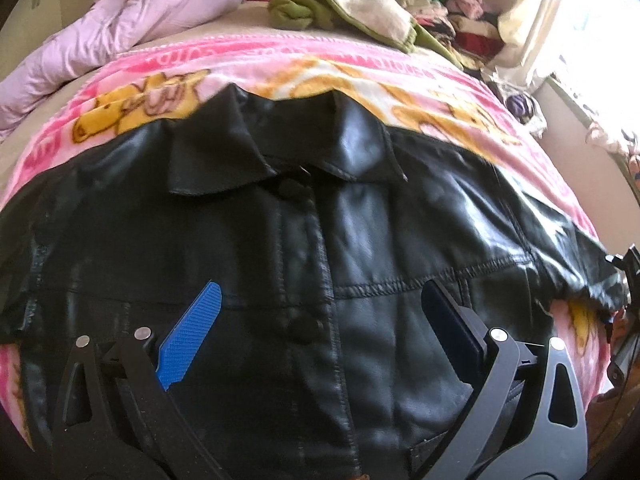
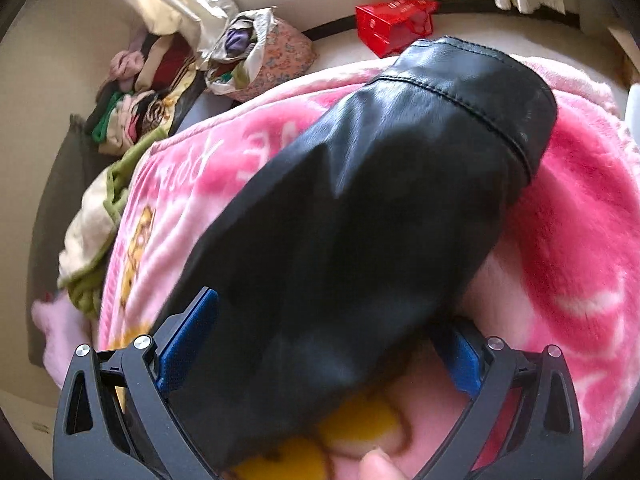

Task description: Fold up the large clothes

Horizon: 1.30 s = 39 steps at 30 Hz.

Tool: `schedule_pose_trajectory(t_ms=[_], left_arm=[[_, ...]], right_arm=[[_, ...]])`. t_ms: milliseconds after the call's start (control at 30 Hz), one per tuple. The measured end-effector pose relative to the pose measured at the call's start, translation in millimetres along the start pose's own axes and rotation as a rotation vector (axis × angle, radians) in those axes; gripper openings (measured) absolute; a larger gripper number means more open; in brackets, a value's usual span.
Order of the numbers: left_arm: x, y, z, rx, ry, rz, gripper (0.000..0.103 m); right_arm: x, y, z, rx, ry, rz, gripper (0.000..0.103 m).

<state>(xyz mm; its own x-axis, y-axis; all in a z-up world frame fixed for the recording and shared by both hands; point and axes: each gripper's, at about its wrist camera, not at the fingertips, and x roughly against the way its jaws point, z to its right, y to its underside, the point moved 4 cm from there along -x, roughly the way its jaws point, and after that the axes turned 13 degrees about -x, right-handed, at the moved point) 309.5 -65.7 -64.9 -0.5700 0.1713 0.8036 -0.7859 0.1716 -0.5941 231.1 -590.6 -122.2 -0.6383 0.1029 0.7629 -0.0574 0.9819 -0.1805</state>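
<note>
A black jacket [image 1: 248, 240] is seen spread front-up on a pink blanket [image 1: 168, 60] that covers the bed, its collar [image 1: 280, 148] toward the far side and its buttoned placket running down the middle. The left gripper [image 1: 320, 300] is held low over the jacket's chest, and its fingers [image 1: 188, 336] are set wide apart with nothing between them; whether they touch the fabric cannot be told. In the right wrist view, the sleeve [image 2: 380, 200] is laid out across the blanket, with its stitched cuff [image 2: 492, 76] at the far end. The right gripper [image 2: 320, 320] is placed at the near part of the sleeve, and its fingers [image 2: 188, 336] are seen apart, one on each side of the sleeve; whether the fabric is pinched cannot be told. A fingertip [image 2: 380, 466] is visible at the bottom edge of that view. A pale pink quilt [image 1: 132, 20] and a green and cream garment [image 1: 340, 8] are noted beyond the blanket, with a heap of clothes [image 1: 440, 12] farther back. A red bag [image 2: 394, 24] is recorded just beyond the cuff
</note>
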Motion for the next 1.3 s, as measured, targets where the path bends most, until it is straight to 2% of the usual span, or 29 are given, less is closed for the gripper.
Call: schedule_pose_trajectory(t_ms=[67,100,200,233,300,400,633,767,900,1033,1300], left_arm=[[4.0,-0.2,-8.0,0.021,0.000,0.005,0.094],[5.3,0.0,-11.0,0.027,0.001,0.004,0.094],[10.6,-0.8,-22.3,0.044,-0.002,0.008,0.094],[12.9,-1.8,-27.7,0.054,-0.005,0.012,0.094],[18.1,-3.3,-36.6,0.075,-0.006,0.021,0.094],[27.2,-6.5,-49.5,0.095,-0.019,0.037,0.094],[52.1,-8.8,-78.8,0.151,-0.001,0.096,0.094],[61.4,-7.4,-97.3,0.219,0.075,0.141,0.094],[66.0,-8.1,-106.3,0.239,0.101,0.165,0.094],[67.0,-7.8,-114.3,0.293,0.205,0.187,0.094],[76.6,-0.7,-142.8,0.439,0.374,0.261,0.094]], right_arm=[[0.5,-6.2,-3.8,-0.022,-0.041,0.011,0.096],[2.5,-8.4,-4.9,-0.028,-0.058,0.020,0.083],[11.2,-11.7,-14.8,-0.007,-0.072,0.062,0.058],[14.7,-11.4,-21.6,0.012,-0.082,0.076,0.054],[21.3,-11.1,-35.1,0.053,-0.114,0.098,0.024],[37.9,-5.1,-58.9,0.138,-0.177,0.128,0.012],[87.5,41.0,-124.8,0.392,-0.364,0.165,0.008],[117.5,91.6,-160.2,0.575,-0.484,0.154,0.008],[135.4,145.9,-188.2,0.739,-0.571,0.138,0.008],[143.8,200.6,-206.0,0.868,-0.644,0.076,0.008],[144.6,317.3,-221.4,1.155,-0.711,-0.035,0.010]])
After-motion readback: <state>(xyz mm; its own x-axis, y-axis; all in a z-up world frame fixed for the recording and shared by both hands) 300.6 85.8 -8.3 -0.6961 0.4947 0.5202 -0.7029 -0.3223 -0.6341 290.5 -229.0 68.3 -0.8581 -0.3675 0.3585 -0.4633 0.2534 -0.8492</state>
